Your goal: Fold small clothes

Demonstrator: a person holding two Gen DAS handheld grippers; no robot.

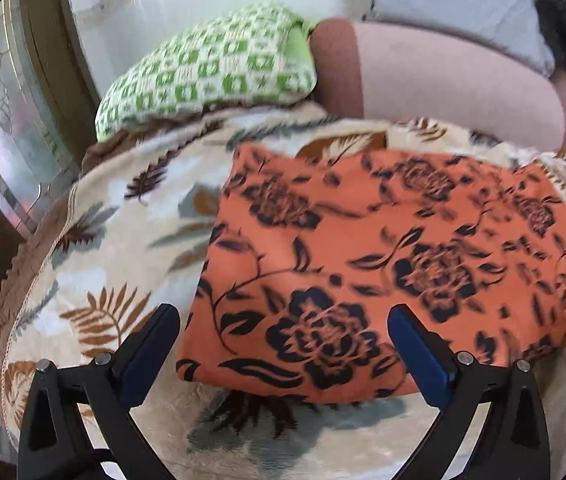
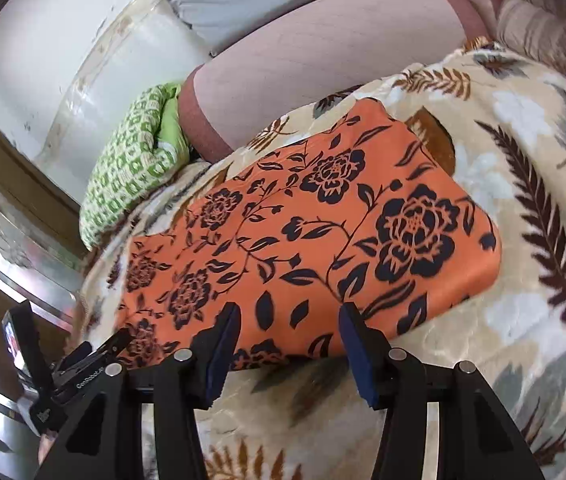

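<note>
Leaf-print blanket (image 1: 95, 248) covered the bed; on it the folded orange floral garment (image 2: 307, 240) lay flat, long axis running left to right. My left gripper (image 1: 283, 328) and right gripper (image 2: 289, 320) hovered at its near edge, jaws spread, pinching nothing.

The left gripper (image 1: 283, 320) tilts downward with its blue-padded jaws spread wide and nothing pinched between them. The right gripper (image 2: 289, 320) also angles downward, its jaws parted more narrowly and its pads (image 2: 225, 344) clear of any hold.

Bright daylight, motion blur, fisheye edges
</note>
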